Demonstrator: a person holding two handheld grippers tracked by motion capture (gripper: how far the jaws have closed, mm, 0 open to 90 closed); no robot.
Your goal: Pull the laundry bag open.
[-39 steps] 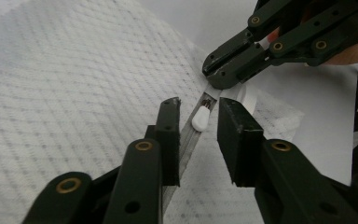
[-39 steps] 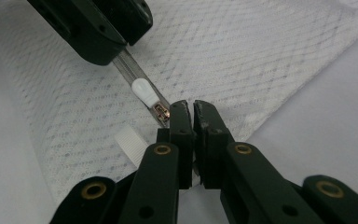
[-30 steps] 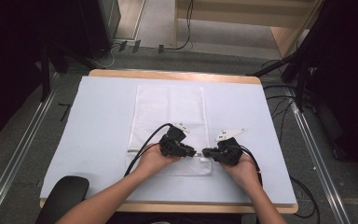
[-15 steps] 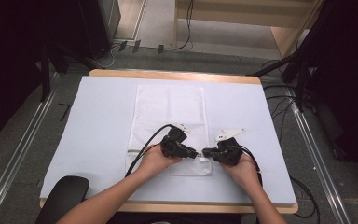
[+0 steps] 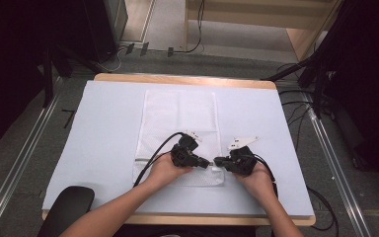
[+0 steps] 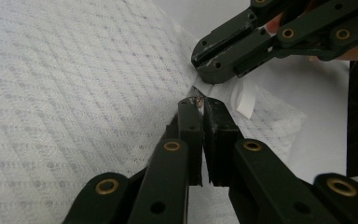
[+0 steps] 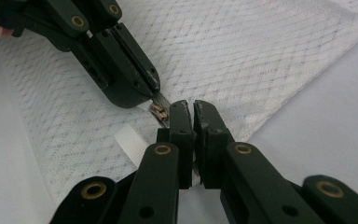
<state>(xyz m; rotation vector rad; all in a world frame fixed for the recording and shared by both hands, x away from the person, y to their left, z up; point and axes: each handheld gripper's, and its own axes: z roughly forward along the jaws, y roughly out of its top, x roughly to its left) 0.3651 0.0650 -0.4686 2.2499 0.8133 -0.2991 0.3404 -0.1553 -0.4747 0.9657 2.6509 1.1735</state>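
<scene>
- Left edge of the high view: dark floor, a metal rail [image 5: 17, 170] running alongside the table [image 5: 103, 123], which wears a pale blue-white cover; a black chair back [image 5: 66, 210] sits at the near left corner.
- Centre of the table: a white mesh laundry bag [image 5: 180, 116] lies flat, long side running away from the person, near end just in front of the hands.
- Left gripper [image 5: 208, 163] — held low over the bag's near end, pointing toward the other gripper, cable looping back over the mesh. Its jaws have just been closing; in the left gripper view [image 6: 200, 103] they stand nearly together at the tips, pinching a small metal zipper pull [image 7: 160, 111] at the bag's edge.
- A short white fabric tab [image 6: 242, 98] sticks out of the bag seam just beside that pinch.
- Right gripper [image 5: 217, 161] — tip to tip with the left one, almost touching. In the right gripper view [image 7: 186, 108] the jaws are narrow, tips close together, gripping the mesh edge right beside the zipper pull.
- Right of the bag: bare table cover, then cables [image 5: 301, 106] trailing on the floor.
</scene>
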